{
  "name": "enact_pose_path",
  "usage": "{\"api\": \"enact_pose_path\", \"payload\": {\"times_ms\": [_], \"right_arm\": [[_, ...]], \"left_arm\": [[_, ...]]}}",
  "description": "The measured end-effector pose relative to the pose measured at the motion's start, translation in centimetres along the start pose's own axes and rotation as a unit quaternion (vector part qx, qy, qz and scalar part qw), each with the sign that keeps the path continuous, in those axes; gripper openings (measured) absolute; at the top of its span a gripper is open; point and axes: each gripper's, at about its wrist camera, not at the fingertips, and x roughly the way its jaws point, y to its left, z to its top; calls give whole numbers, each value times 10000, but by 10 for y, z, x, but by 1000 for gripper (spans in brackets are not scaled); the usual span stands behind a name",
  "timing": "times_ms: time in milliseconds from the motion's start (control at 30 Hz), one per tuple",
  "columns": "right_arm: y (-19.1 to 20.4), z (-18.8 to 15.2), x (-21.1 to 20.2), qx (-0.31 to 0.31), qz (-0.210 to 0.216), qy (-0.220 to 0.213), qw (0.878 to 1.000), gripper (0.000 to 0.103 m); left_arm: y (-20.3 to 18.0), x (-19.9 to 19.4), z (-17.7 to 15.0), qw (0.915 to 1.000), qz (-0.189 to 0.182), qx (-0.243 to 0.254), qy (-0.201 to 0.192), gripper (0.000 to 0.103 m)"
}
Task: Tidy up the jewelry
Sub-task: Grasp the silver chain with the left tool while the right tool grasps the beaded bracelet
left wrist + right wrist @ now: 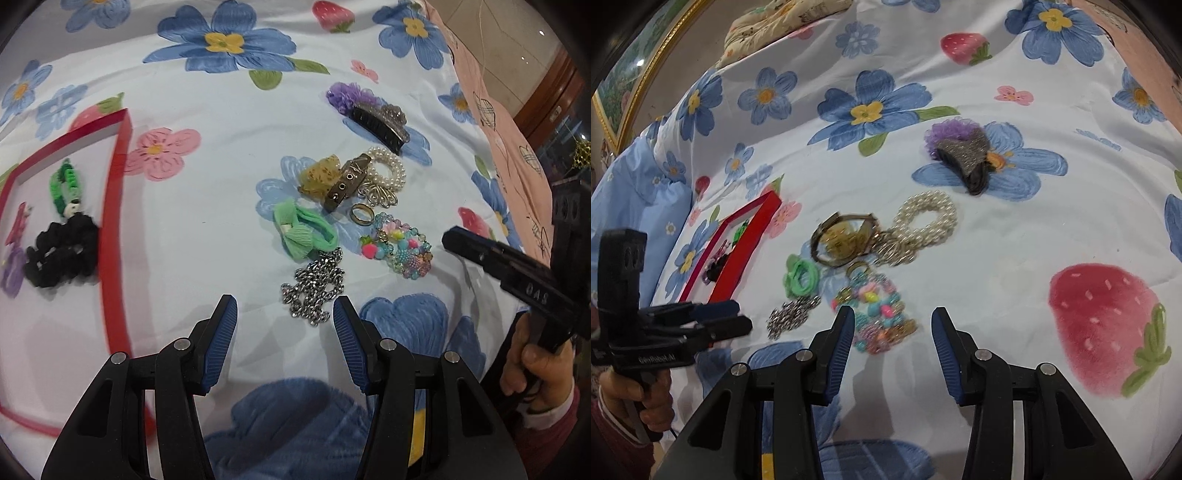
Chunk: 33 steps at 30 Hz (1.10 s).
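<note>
Spread over the bed is a white sheet [207,206] printed with blue flowers, pink flowers and strawberries, and a pink cloth [491,122] lies along its far right edge. On the left sits one red-rimmed tray [118,206] holding a black scrunchie [61,254], a green braided band [64,188] and two small pieces, pink and purple, too blurred to name. Loose on the sheet is the jewelry pile: one silver chain [314,291], one green hair tie [306,236], one bead bracelet [399,243], one ring [361,214], one studded strap [345,182] across a yellow scrunchie [319,175], one pearl bracelet [386,170] and a cluster of metal loops [380,195]. Apart from these, farther back, a dark hair claw [380,123] rests against a purple scrunchie [347,96]. The left hand-held gripper [284,314] hovers with jaws apart and nothing between them, the chain just ahead. The right hand-held gripper [892,328] has empty jaws standing partly open, the bead bracelet [882,314] right at the left fingertip. A gold picture frame [646,62] shows beyond the bed.
</note>
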Motion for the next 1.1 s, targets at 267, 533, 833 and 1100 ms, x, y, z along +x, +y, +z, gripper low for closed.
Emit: {"api": "enact_pose_path", "payload": {"times_ms": [267,533,833,1100], "right_arm": [[5,13,30,-261,-3,388,9989,26],[7,13,51,-415,-72,592,9974,11],[5,20,24,-122,143,193,9996,7],[26,30,-15,-222,328,-272,9988,7]], "left_arm": [[-10,23,4,9996,42,248,139,53],[-16,31,5,9985,110,541,55,27],[-11,14,3,9987,-173,476,-97,14],[-4,-28,0,9977,-339,243,-533,12]]}}
